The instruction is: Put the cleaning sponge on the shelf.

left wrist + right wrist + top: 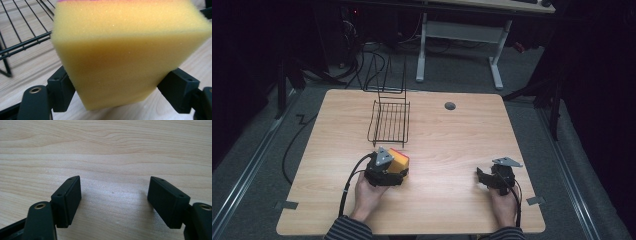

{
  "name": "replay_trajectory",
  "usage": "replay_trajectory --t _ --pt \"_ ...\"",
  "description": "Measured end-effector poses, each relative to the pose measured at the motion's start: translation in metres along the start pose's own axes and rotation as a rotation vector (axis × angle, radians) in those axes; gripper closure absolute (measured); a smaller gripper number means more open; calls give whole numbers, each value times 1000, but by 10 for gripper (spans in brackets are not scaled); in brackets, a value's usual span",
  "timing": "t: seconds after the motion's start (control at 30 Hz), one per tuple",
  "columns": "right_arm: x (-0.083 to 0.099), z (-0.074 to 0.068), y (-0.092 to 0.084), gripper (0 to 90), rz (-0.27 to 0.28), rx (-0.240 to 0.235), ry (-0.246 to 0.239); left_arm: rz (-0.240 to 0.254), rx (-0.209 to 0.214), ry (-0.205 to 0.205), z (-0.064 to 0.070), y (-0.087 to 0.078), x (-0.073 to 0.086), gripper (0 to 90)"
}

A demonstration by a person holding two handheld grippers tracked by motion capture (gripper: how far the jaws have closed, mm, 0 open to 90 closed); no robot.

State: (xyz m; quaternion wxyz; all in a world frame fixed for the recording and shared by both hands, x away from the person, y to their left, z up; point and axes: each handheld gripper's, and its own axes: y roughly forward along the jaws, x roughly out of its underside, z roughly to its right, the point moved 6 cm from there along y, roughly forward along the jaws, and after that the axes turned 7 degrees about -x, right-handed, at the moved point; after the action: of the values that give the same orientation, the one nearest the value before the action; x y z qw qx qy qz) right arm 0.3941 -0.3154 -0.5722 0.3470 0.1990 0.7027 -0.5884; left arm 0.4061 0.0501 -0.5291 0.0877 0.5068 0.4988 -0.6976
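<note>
A yellow sponge point(398, 160) with a red top layer sits at the front left of the wooden table point(452, 145). My left gripper point(395, 172) is shut on it. In the left gripper view the sponge point(125, 55) looms large, squeezed between both black pads point(61, 90), and it looks lifted a little off the wood. My right gripper point(483, 178) rests at the front right of the table, held by a hand. In the right gripper view its jaws point(113, 202) stand wide apart with only bare wood between them.
A black wire rack point(389, 117) stands just behind the sponge, its bars point(22, 37) close on the left in the left gripper view. A round grey grommet point(450, 106) sits at the back of the table. Desk legs and cables lie beyond.
</note>
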Motion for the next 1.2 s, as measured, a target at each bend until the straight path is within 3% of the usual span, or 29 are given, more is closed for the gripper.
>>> replay_trajectory --t 0.27,0.6,0.93,1.2 --pt "0 0 0 274 0 1 -1 -1 19 -19 -18 -23 1 230" --pt "0 0 0 274 0 1 -1 -13 39 -9 -33 -38 -4 233" --pt "0 0 0 274 0 1 -1 -5 20 -10 -50 -51 -18 234" --pt "0 0 0 274 0 0 -1 1 -5 -19 -66 -53 -31 231"
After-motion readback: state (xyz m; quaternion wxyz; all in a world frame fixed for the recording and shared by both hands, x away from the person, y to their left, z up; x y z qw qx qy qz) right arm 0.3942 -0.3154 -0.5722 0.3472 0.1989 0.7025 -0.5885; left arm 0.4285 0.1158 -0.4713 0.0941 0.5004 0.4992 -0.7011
